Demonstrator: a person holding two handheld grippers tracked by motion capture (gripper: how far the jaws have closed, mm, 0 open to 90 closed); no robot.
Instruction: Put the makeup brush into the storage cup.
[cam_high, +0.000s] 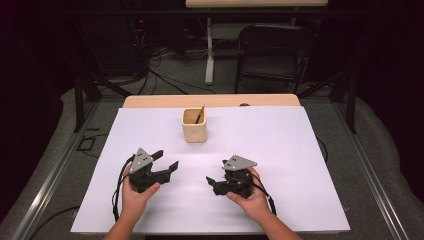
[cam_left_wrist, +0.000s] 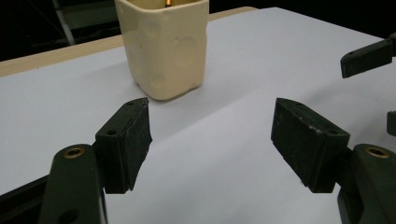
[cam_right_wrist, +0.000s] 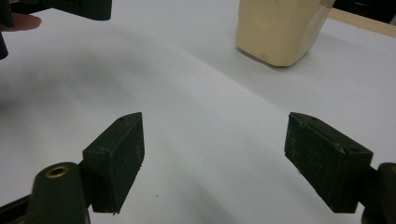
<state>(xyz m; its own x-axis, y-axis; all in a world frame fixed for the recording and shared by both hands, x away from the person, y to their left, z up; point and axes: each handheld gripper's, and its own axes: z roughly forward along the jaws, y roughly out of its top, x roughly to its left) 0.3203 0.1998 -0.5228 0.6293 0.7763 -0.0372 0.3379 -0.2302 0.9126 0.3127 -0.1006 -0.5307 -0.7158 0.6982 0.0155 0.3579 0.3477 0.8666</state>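
— Black jaws, count?

— Four in all: two on my left gripper, spread wide with nothing between; two on my right gripper, likewise spread and empty. Both sit low over the white sheet, well apart from each other.

— Hands?

— Two, one behind each gripper.

— Items on the sheet?

— One cream cup, upright, standing ahead of both grippers near the far edge, touched by neither. One thin stick leans inside it.

— Beyond?

— One wooden table edge; one dark chair.
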